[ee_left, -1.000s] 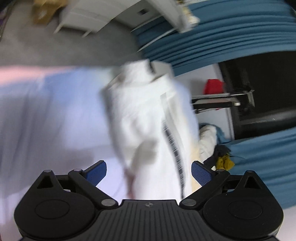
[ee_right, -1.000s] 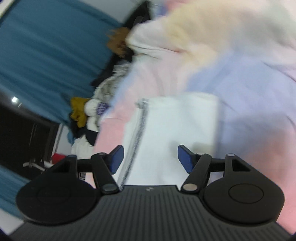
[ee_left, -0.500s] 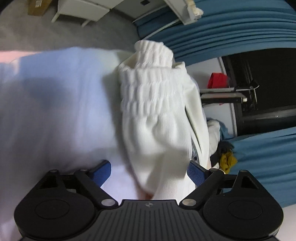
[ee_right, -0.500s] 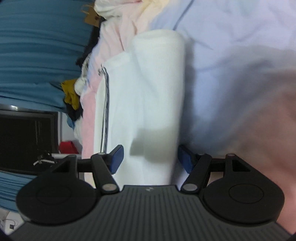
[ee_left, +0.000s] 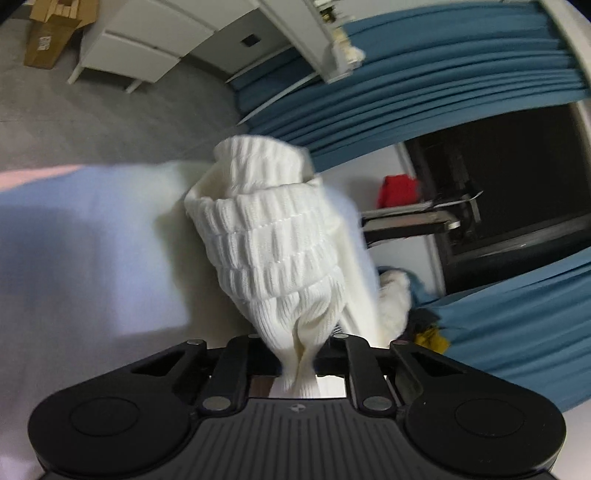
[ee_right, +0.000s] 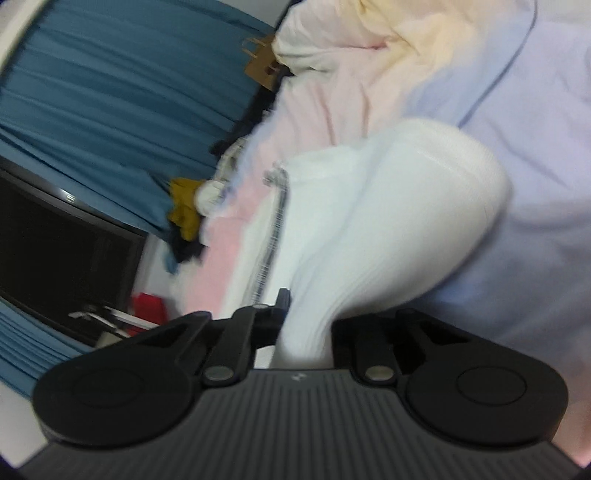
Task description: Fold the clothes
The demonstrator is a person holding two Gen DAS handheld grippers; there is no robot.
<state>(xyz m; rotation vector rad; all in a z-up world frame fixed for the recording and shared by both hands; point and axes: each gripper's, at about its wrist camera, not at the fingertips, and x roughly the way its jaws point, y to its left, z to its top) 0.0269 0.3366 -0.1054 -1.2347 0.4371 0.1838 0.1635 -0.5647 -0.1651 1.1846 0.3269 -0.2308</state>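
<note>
A white knitted garment (ee_left: pixel 273 243) lies on a pale lilac and pink bedsheet (ee_left: pixel 85 258). Its ribbed, gathered end runs down into my left gripper (ee_left: pixel 299 363), whose jaws are closing and pinch the knit between them. In the right wrist view the smooth folded side of the same white garment (ee_right: pixel 399 206) bulges up, and a bunched part of it is pinched in my right gripper (ee_right: pixel 304 332), whose jaws are closing too. A dark striped trim (ee_right: pixel 271 243) runs along the garment's left edge.
Blue curtains (ee_left: pixel 461 66) and a dark window (ee_left: pixel 517 192) stand behind the bed. White drawers (ee_left: pixel 140 48) and a cardboard box (ee_left: pixel 51 33) sit on grey floor. A heap of clothes (ee_right: pixel 188 210) lies at the bed's edge, with a rumpled pale quilt (ee_right: pixel 369 40) beyond.
Both grippers stood open with the white garment between their fingers; both have now closed on it and the fabric is bunched up in each.
</note>
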